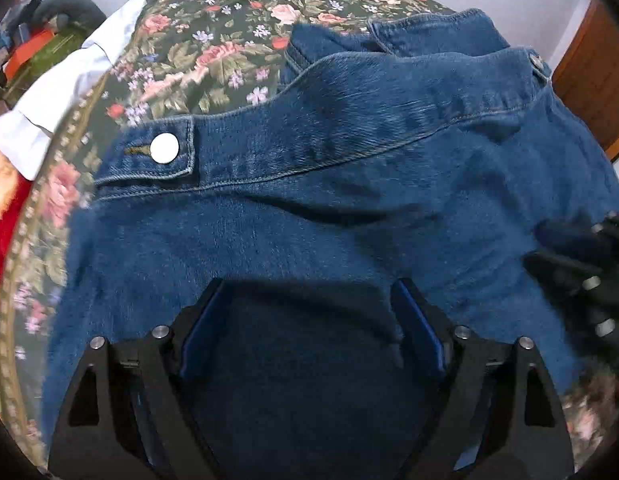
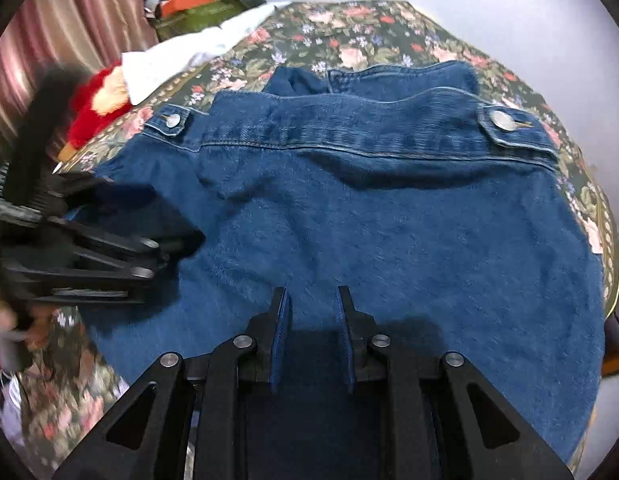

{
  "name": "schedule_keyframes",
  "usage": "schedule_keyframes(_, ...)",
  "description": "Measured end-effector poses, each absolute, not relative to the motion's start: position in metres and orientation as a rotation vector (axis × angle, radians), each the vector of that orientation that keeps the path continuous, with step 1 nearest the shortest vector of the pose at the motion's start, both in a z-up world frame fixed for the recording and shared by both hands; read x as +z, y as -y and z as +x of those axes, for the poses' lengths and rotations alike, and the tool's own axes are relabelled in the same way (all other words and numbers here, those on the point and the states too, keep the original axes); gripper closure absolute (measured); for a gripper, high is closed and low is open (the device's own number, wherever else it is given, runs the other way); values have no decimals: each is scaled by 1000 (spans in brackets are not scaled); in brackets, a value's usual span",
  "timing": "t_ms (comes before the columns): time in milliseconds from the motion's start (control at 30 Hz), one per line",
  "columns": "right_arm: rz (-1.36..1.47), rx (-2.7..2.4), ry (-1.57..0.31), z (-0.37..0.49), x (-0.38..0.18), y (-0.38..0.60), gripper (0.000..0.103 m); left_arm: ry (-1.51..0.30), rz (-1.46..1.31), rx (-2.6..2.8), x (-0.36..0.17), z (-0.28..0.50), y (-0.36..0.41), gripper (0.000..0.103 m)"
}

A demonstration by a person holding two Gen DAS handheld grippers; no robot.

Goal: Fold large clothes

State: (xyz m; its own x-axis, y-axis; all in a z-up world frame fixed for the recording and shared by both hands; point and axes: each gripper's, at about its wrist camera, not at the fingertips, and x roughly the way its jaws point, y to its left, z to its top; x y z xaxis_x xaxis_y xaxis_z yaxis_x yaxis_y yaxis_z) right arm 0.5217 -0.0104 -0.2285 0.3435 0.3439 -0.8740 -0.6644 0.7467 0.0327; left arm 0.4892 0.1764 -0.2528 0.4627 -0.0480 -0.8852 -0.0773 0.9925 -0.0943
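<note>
A blue denim jacket [image 1: 329, 184] lies spread on a floral-covered table [image 1: 213, 52], its waistband with metal buttons [image 1: 164, 148] toward the far side. My left gripper [image 1: 309, 292] hovers just over the denim, jaws wide open and empty. In the right wrist view the jacket [image 2: 369, 220] fills the middle. My right gripper [image 2: 312, 296] is over the near part of the cloth, jaws partly open with nothing between them. The left gripper [image 2: 161, 248] shows at the left over the jacket's edge, and the right gripper's body [image 1: 589, 264] shows at the right of the left wrist view.
A white cloth [image 2: 197, 52] and a red plush toy [image 2: 97, 96] lie at the table's far left. Boxes and clutter [image 2: 189, 4] stand behind them, by a pink curtain [image 2: 69, 20]. A wooden piece of furniture [image 1: 589, 72] is at the far right.
</note>
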Motion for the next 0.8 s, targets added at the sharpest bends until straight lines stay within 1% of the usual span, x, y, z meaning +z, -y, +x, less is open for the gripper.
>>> schedule_keyframes(33, -358, 686, -1022, 519, -227, 15, 84, -1067, -140, 16, -254, 485, -179, 16)
schedule_keyframes(167, -430, 627, -970, 505, -220, 29, 84, -1071, -121, 9, -249, 479, -183, 16)
schedule_keyframes(333, -404, 555, -959, 504, -212, 55, 84, -1079, -79, 104, -239, 467, -200, 16)
schedule_keyframes(500, -380, 519, -966, 503, -206, 78, 84, -1068, 35, 217, -241, 438, -225, 16)
schedule_keyframes(633, -398, 435, -951, 497, -203, 97, 84, -1061, -1, 264, -238, 409, -253, 16)
schedule_keyframes(800, -334, 395, -993, 495, -198, 122, 83, -1071, -230, 222, -241, 387, -284, 14)
